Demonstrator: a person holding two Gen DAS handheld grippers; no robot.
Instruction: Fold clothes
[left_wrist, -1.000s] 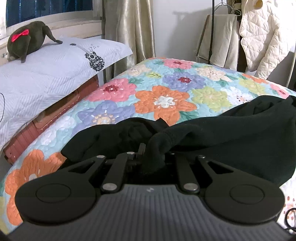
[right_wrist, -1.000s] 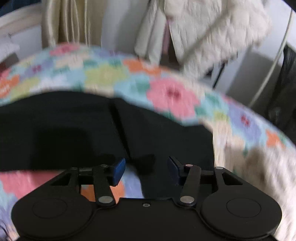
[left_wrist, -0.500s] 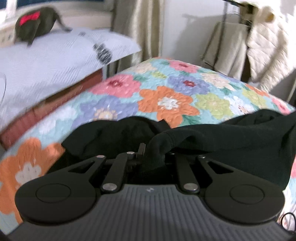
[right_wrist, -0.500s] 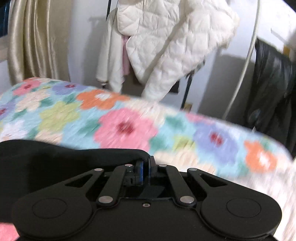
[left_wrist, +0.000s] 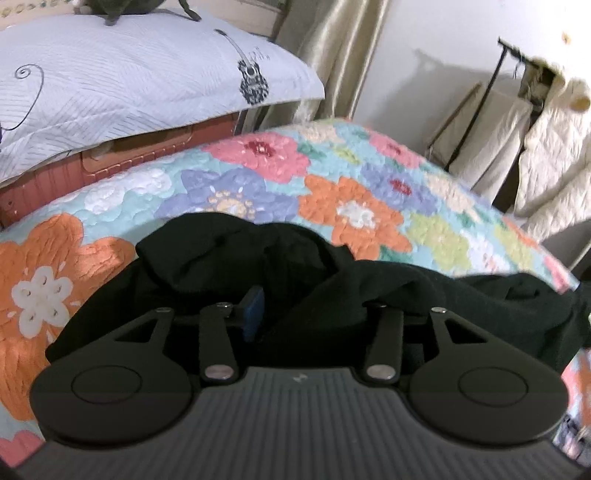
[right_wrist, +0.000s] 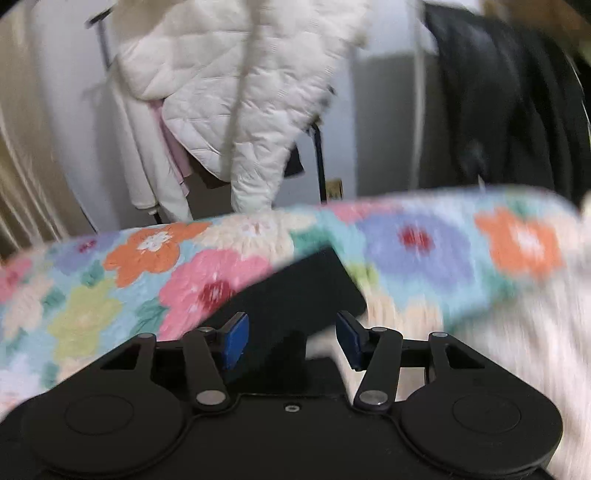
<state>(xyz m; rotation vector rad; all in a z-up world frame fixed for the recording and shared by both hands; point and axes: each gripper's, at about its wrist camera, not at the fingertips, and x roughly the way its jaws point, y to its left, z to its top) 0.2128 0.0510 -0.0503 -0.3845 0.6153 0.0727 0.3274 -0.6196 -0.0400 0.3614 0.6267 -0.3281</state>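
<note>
Release step of a fold: both grippers' jaws opening. Left gripper (left_wrist: 306, 314) has black garment (left_wrist: 424, 306) draped loosely between its fingers, bunched on the bed (left_wrist: 351, 192). Right gripper (right_wrist: 291, 339) wide, corner lying between, ungripped. Next: back off, regrasp an edge.

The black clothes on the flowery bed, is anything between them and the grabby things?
Nothing visible. The black garment lies right between the opening jaws of the left hand-held gripper, and a corner of it sits between the opening jaws of the right hand-held gripper.
</note>
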